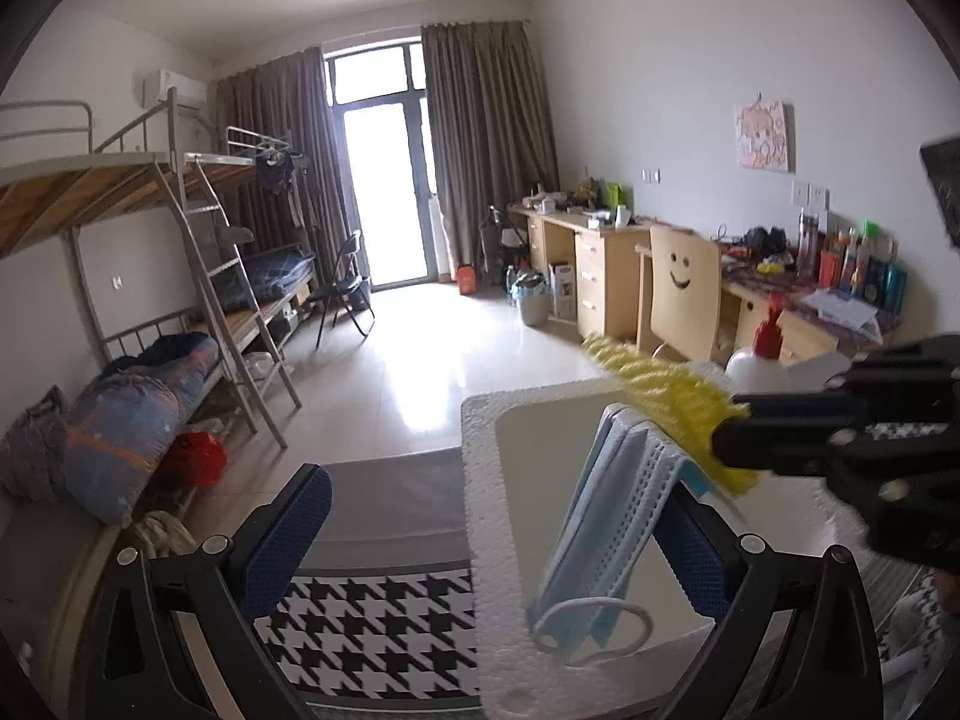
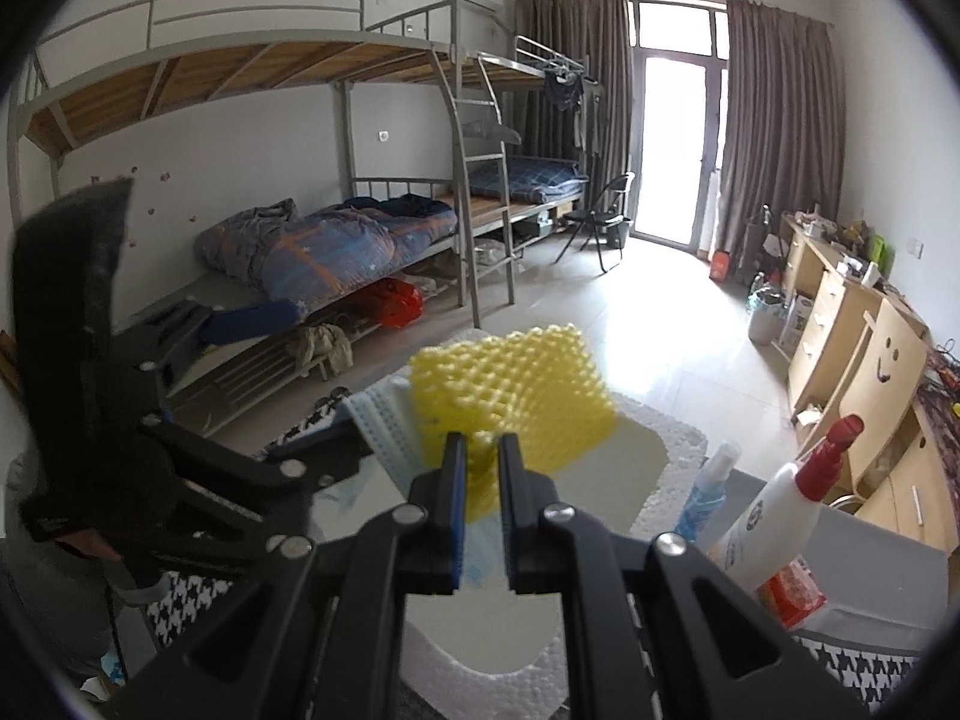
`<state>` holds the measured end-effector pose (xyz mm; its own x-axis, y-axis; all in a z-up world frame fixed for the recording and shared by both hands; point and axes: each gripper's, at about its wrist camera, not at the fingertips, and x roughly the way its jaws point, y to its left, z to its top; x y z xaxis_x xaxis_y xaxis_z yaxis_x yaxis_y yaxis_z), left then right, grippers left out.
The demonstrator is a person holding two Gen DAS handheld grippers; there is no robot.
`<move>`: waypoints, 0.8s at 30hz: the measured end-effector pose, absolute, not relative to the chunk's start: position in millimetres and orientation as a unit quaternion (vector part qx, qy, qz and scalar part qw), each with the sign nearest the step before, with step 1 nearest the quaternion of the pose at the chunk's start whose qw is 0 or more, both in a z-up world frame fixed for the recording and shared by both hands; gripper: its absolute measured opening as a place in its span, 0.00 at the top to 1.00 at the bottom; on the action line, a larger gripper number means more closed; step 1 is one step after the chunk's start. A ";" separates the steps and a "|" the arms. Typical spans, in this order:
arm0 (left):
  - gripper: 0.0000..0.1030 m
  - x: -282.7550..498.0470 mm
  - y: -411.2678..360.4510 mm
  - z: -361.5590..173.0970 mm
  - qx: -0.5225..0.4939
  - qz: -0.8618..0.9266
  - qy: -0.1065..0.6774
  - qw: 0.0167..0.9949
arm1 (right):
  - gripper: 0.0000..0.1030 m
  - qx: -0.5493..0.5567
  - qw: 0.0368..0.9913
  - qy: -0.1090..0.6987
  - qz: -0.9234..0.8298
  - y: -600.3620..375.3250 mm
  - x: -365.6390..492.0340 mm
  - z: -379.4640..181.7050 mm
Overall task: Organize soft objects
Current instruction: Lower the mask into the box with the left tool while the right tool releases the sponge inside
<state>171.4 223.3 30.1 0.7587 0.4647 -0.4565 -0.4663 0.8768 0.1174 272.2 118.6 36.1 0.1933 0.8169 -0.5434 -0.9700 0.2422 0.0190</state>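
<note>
Black jaws of the right gripper (image 2: 480,480) fill the bottom of the right wrist view, pinched on one corner of a yellow sponge (image 2: 516,396); the sponge juts forward and hangs over the white foam box (image 2: 660,462), not yet down in it. Relative to that box: the blue face masks (image 1: 606,516) hang folded above its hollow near the side facing the left camera, with their ear loop (image 1: 591,630) dangling just above or touching the floor of the box, I cannot tell which; the left gripper (image 1: 480,534) has its blue-padded fingers (image 1: 282,534) spread wide, one outside the box's left wall, the other behind the masks, and whether anything of it holds the masks I cannot tell; the masks' top edge lies right under the sponge, touching it or nearly so.

Risks, as I judge them: the grip on the sponge is only at a corner, so it may twist or slip out short of the box; the masks may be caught between sponge and jaw and be dragged out or dropped over the wall; the spray bottle (image 2: 774,516) and small blue bottle (image 2: 708,492) stand just beside the box's right wall, and a sideways swing could tip them; the light foam box may shift if nudged.
</note>
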 end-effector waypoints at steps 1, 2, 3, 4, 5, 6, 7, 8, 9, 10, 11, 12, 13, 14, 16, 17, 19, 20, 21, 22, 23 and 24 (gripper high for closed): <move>0.01 172.6 223.4 29.3 0.001 0.246 0.245 0.938 | 0.88 -0.165 0.752 0.230 0.596 118.4 272.2 37.3; 0.01 173.8 223.6 28.7 0.003 0.247 0.247 0.937 | 0.88 -0.161 0.746 0.233 0.603 117.8 272.2 38.9; 0.01 174.0 223.9 28.3 0.003 0.248 0.247 0.937 | 0.88 -0.157 0.741 0.236 0.608 117.3 272.4 40.7; 0.01 174.3 223.3 28.1 0.003 0.246 0.247 0.937 | 0.88 -0.158 0.744 0.234 0.606 117.6 272.9 42.1; 0.01 174.8 222.5 28.3 0.003 0.245 0.247 0.938 | 0.87 -0.163 0.748 0.231 0.601 118.3 272.5 42.4; 0.01 174.4 222.4 28.4 0.004 0.245 0.247 0.937 | 0.87 -0.168 0.751 0.229 0.596 119.6 273.1 42.2; 0.01 174.5 222.0 28.9 0.004 0.245 0.246 0.938 | 0.87 -0.167 0.751 0.231 0.596 120.5 274.2 41.7; 0.01 173.8 222.5 28.2 0.004 0.244 0.246 0.938 | 0.87 -0.166 0.749 0.237 0.596 121.2 275.7 40.9; 0.01 174.3 221.9 28.2 0.004 0.245 0.246 0.938 | 0.87 -0.166 0.747 0.241 0.597 121.8 276.5 40.2; 0.01 174.2 222.0 28.4 0.004 0.243 0.246 0.938 | 0.87 -0.167 0.748 0.241 0.595 122.3 276.7 39.8; 0.01 173.6 222.1 28.0 0.005 0.242 0.246 0.938 | 0.87 -0.170 0.747 0.241 0.596 122.7 276.2 39.4; 0.01 174.0 222.3 27.8 0.005 0.244 0.247 0.938 | 0.87 -0.174 0.745 0.241 0.597 123.7 275.6 38.6; 0.01 174.2 222.2 27.5 0.005 0.244 0.248 0.938 | 0.87 -0.177 0.745 0.243 0.595 124.4 274.9 37.8; 0.01 173.4 222.1 26.7 0.004 0.244 0.247 0.938 | 0.83 -0.181 0.745 0.244 0.594 125.0 274.5 37.0; 0.01 174.0 222.0 26.4 0.003 0.246 0.246 0.937 | 0.68 -0.183 0.748 0.244 0.590 125.3 274.0 36.6; 0.01 174.2 222.0 26.1 0.001 0.246 0.246 0.937 | 0.60 -0.182 0.750 0.241 0.588 124.4 273.8 36.9; 0.01 175.4 221.3 25.5 0.000 0.245 0.247 0.938 | 0.58 -0.177 0.754 0.237 0.586 123.3 273.2 38.1; 0.01 174.3 220.8 25.2 0.001 0.244 0.247 0.938 | 0.58 -0.175 0.751 0.238 0.590 122.8 273.4 38.5; 0.01 173.3 220.0 24.6 0.003 0.243 0.246 0.938 | 0.58 -0.175 0.751 0.238 0.591 122.8 273.4 37.9; 0.01 173.3 219.1 24.6 0.005 0.242 0.246 0.938 | 0.58 -0.178 0.753 0.235 0.589 123.2 272.9 37.9; 0.01 172.7 218.4 24.4 0.007 0.241 0.246 0.939 | 0.57 -0.179 0.754 0.233 0.588 123.1 273.0 38.2; 0.01 172.3 218.3 24.3 0.008 0.242 0.246 0.938 | 0.57 -0.179 0.752 0.232 0.590 122.7 273.2 38.5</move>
<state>172.3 218.3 24.3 0.7616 0.4583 -0.4582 -0.4504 0.8827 0.1341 273.2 122.7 38.5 0.1954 0.8044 -0.5611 -0.9710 0.2391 0.0046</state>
